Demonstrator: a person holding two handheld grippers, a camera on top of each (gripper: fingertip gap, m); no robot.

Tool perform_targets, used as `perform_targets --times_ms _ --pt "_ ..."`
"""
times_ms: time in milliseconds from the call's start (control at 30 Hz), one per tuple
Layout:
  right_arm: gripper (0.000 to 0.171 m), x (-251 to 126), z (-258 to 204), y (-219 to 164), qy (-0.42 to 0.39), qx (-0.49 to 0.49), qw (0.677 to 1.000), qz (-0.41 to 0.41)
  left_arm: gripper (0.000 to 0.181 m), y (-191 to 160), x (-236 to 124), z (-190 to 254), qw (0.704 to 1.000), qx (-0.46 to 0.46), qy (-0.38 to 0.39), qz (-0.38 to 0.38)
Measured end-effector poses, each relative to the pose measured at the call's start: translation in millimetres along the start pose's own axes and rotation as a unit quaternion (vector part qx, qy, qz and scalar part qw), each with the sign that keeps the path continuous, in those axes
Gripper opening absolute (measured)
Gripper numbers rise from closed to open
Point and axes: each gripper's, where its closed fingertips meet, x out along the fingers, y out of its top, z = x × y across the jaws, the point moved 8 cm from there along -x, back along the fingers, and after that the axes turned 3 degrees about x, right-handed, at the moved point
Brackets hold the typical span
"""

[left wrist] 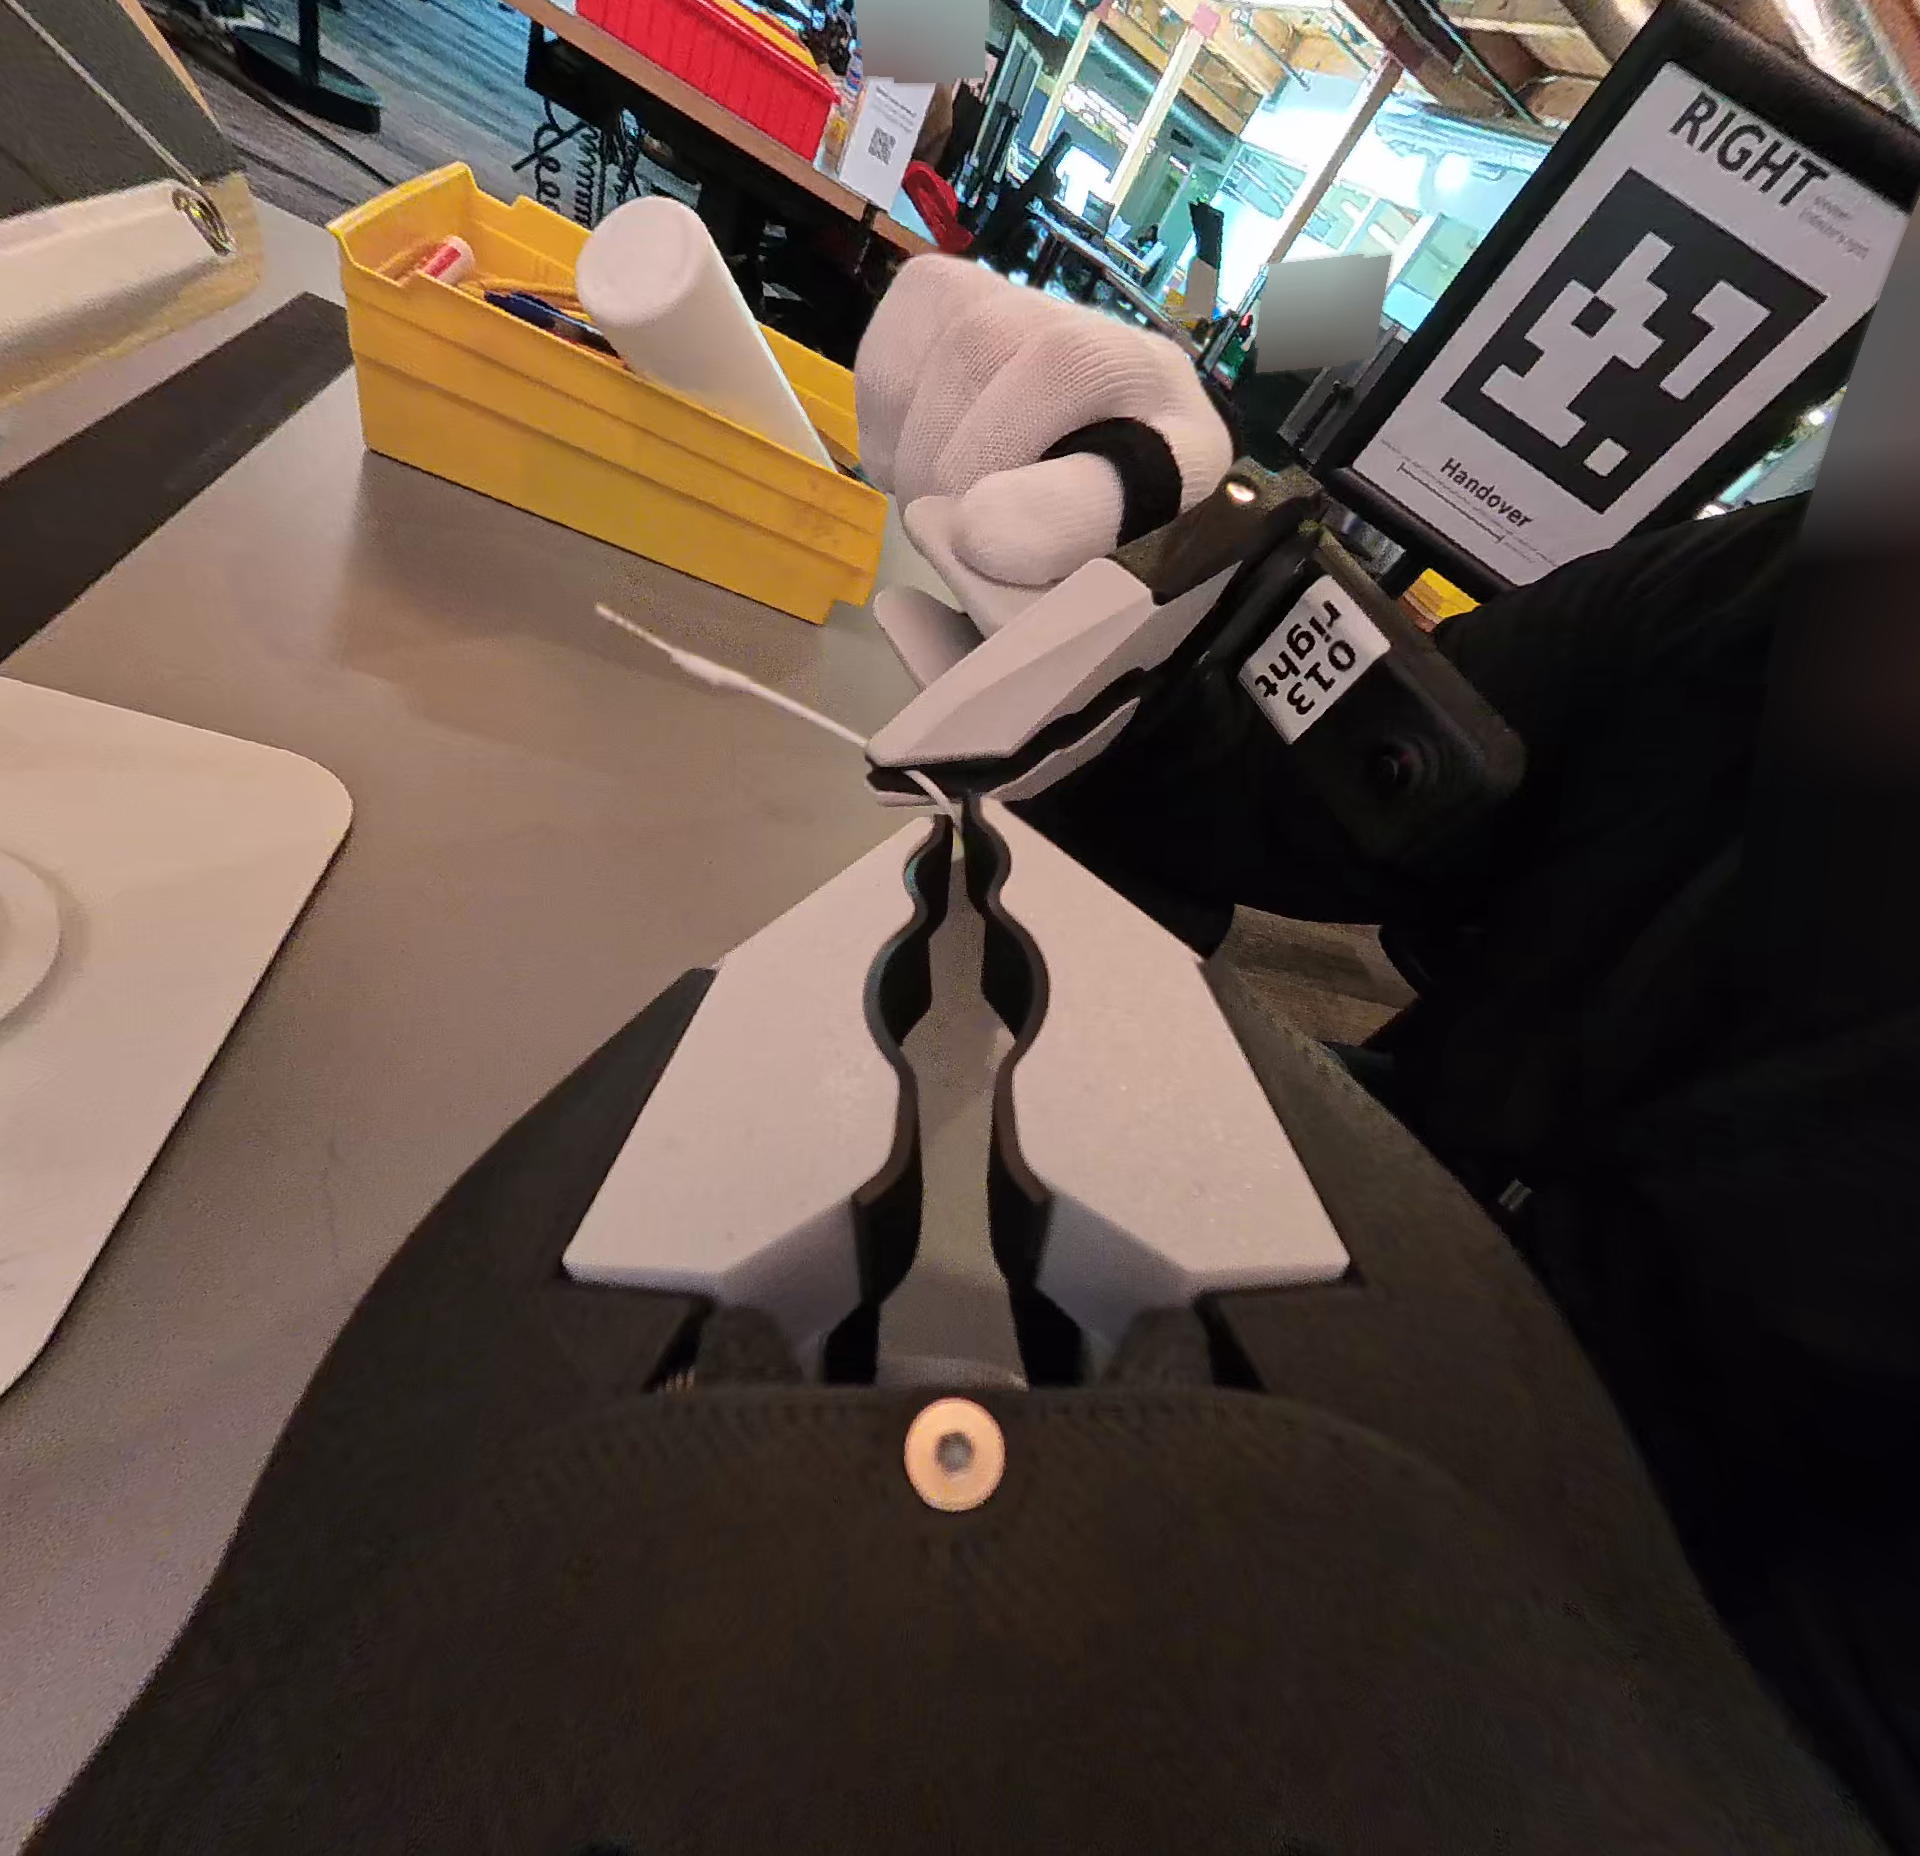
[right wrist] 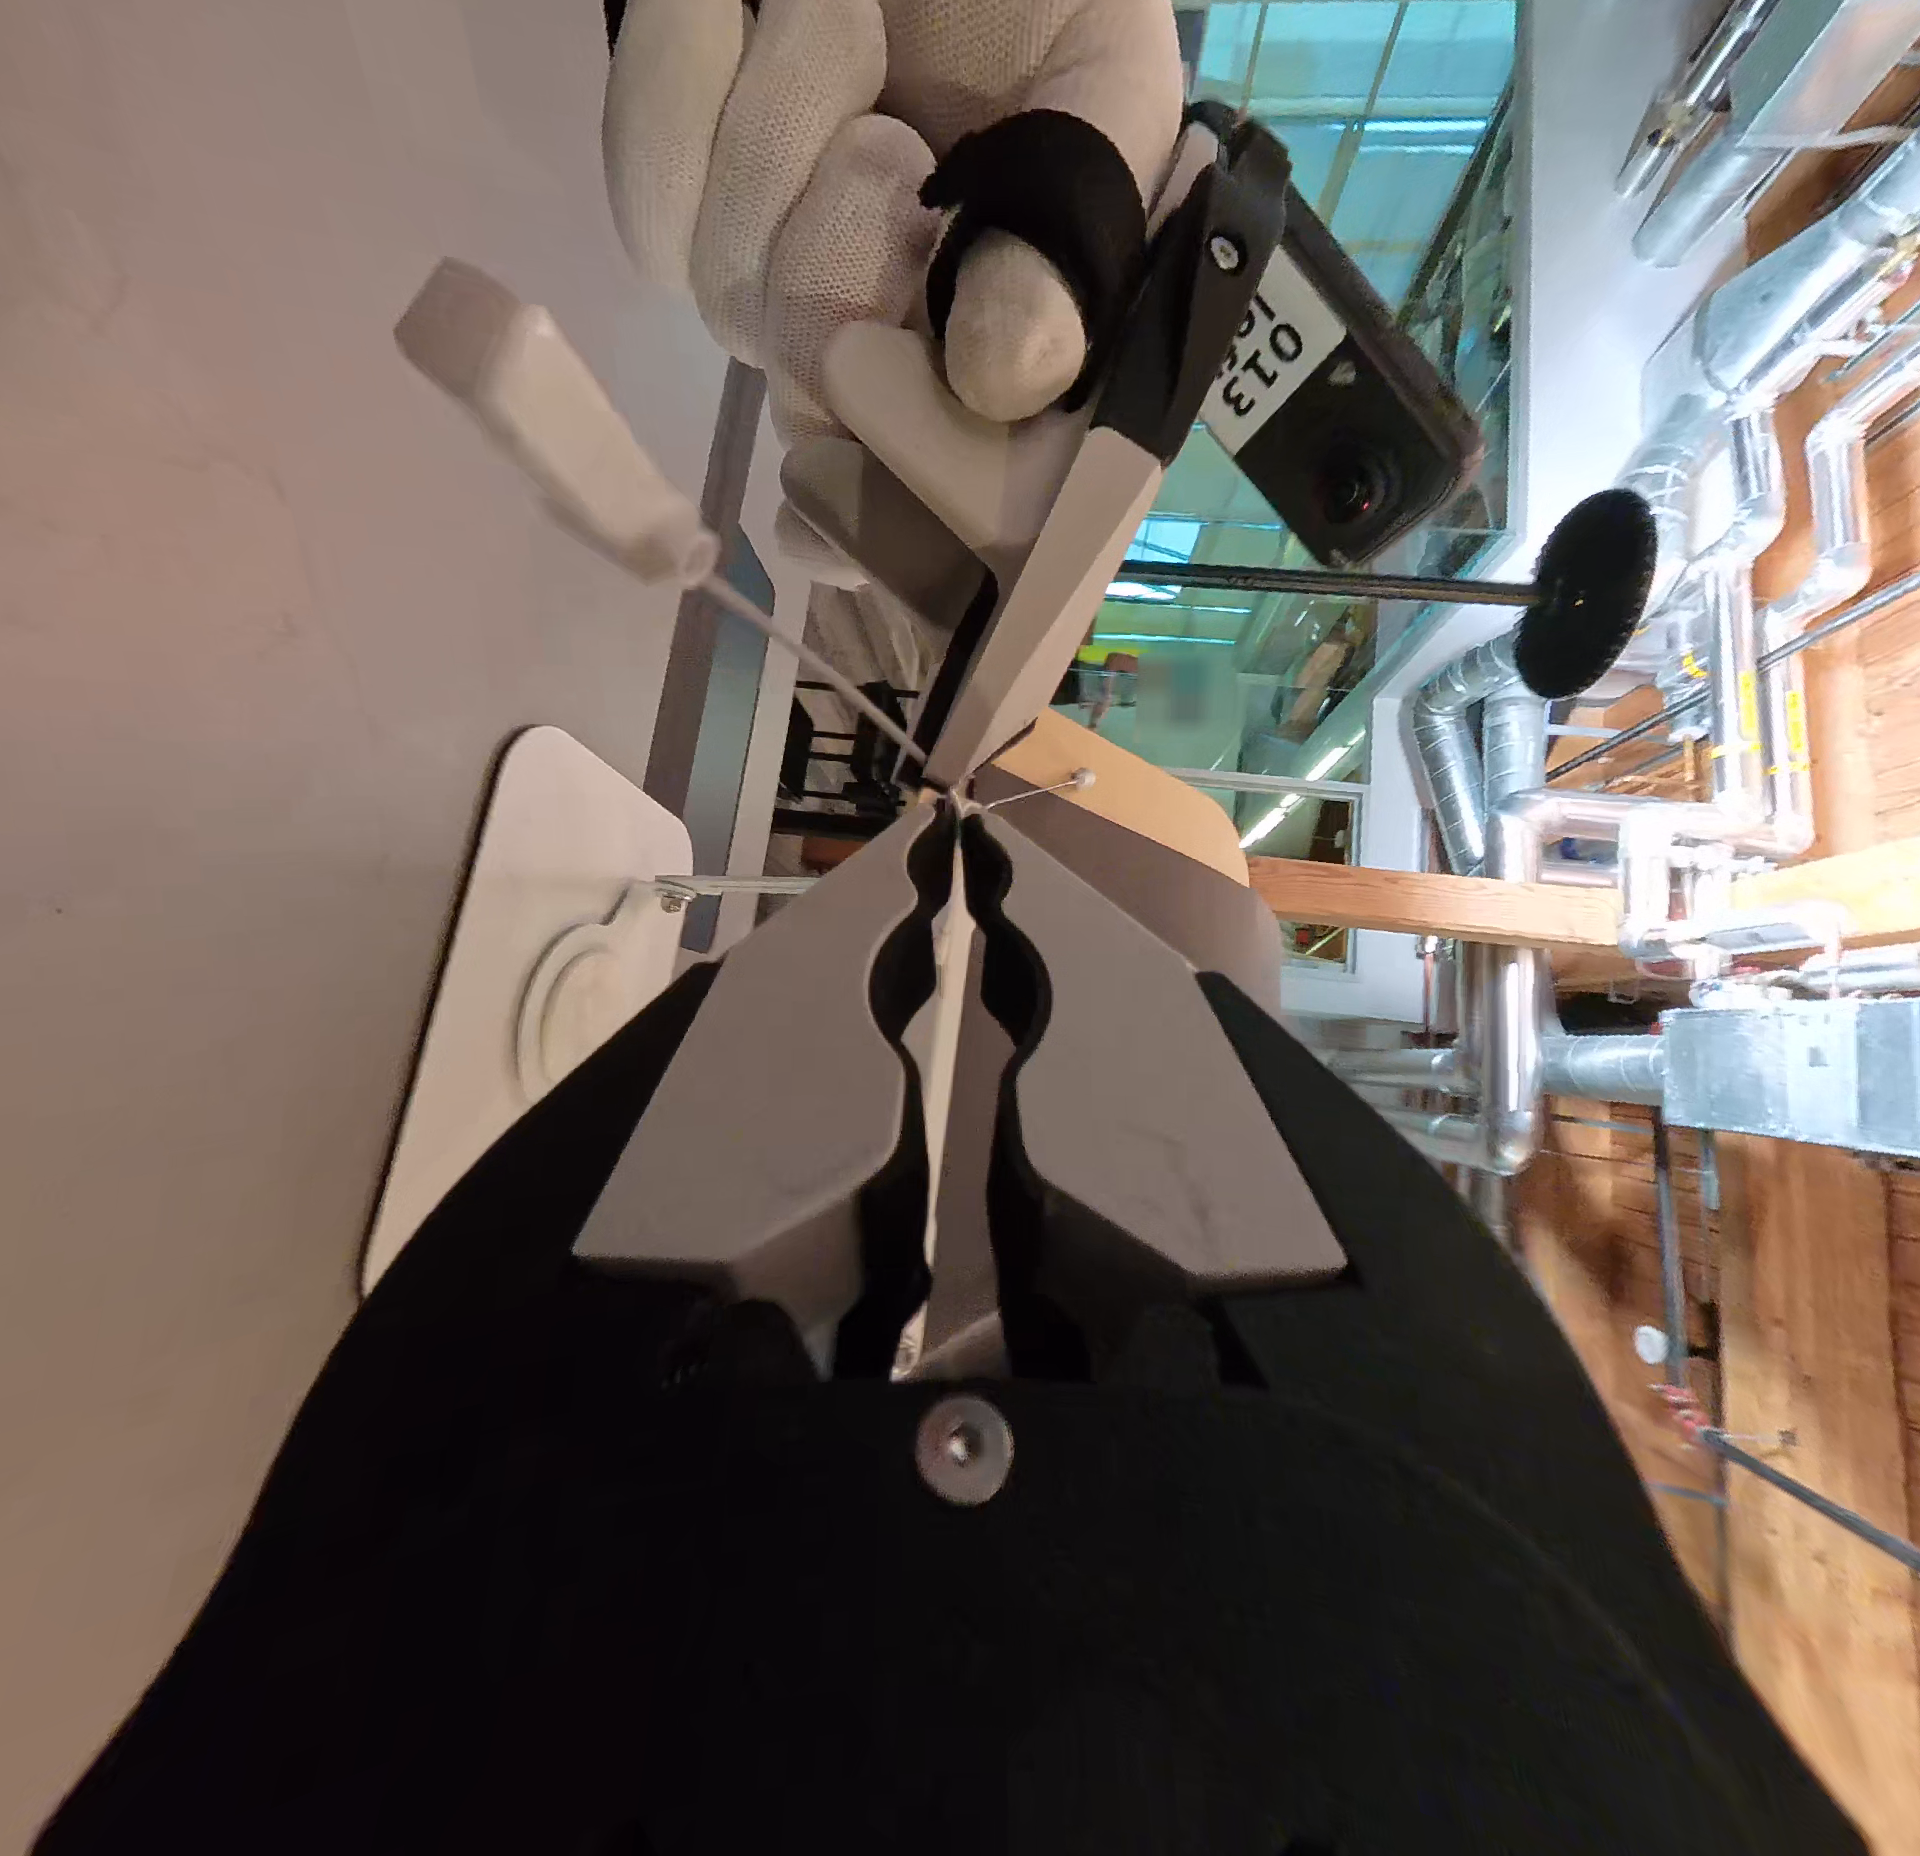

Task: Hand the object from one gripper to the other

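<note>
Left wrist view: your left gripper (left wrist: 951, 819) has its two jaws drawn almost together, only a sliver of gap at the tips, pinching one thin white tool (left wrist: 727, 679). Your right gripper (left wrist: 894, 767) comes in from 2 o'clock, its jaws closed flat on the same tool, tip to tip with the left. The tool's shaft sticks out toward 10 o'clock above the grey desk (left wrist: 520, 715). One white-gloved hand (left wrist: 1018, 404) holds the right gripper. At 11 o'clock stands one yellow bin (left wrist: 582, 456) with one white cylinder (left wrist: 686, 331) leaning in it among small items too blurred to count. One white plate (left wrist: 135, 923) lies at 9 o'clock, one marker board (left wrist: 1621, 352) stands at 2 o'clock, and one red bin (left wrist: 696, 40) sits on a far table at 12 o'clock.

Right wrist view: the picture is rolled sideways. Your right jaws are closed at the tips where the tool's shaft ends. The left gripper reaches in from 12 o'clock, gripped by a second gloved hand (right wrist: 883, 144), its jaws closed on the shaft. The tool's white handle points to 10 o'clock.
</note>
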Motion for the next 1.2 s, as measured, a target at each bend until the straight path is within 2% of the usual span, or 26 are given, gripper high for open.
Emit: perform_targets --times_ms 67,167,267,367,500,600,700,833,900,1200 --pt "0.0 0.4 3.4 -3.9 -0.005 0.042 0.999 0.003 0.001 4.5 -0.7 1.3 1.0 0.016 0.008 0.021" --pt "0.0 0.9 10.2 -16.2 0.001 0.147 0.989 0.01 0.007 19.5 -8.6 3.3 0.993 0.066 0.062 0.077" --pt "0.0 0.4 19.0 -29.7 0.015 0.288 0.957 0.035 0.007 34.2 -24.2 12.8 0.977 0.119 0.085 0.153" --pt "0.0 -0.3 28.8 -41.3 0.032 0.447 0.89 0.088 0.006 38.1 -34.9 12.1 0.967 0.128 0.1 0.195" --pt "0.0 -2.1 38.7 -55.3 0.05 0.624 0.761 0.172 0.008 31.5 -22.7 -1.4 0.966 0.136 0.14 0.169" --pt "0.0 -1.8 39.8 -66.4 0.07 0.709 0.668 0.215 0.01 28.3 -3.7 -3.7 0.963 0.168 0.158 0.142" --pt "0.0 -0.6 37.7 -72.7 0.091 0.747 0.616 0.235 0.012 25.7 11.9 -5.2 0.963 0.178 0.168 0.113" --pt "0.0 0.6 35.7 -73.9 0.103 0.752 0.61 0.23 0.01 22.5 22.6 -6.9 0.964 0.181 0.168 0.096" --pt "0.0 0.6 35.9 -73.0 0.105 0.75 0.611 0.232 0.001 21.7 24.8 -7.3 0.965 0.182 0.167 0.093" --pt "0.0 1.6 35.2 -76.7 0.094 0.756 0.61 0.217 0.0 24.0 22.2 -11.0 0.971 0.143 0.164 0.098"
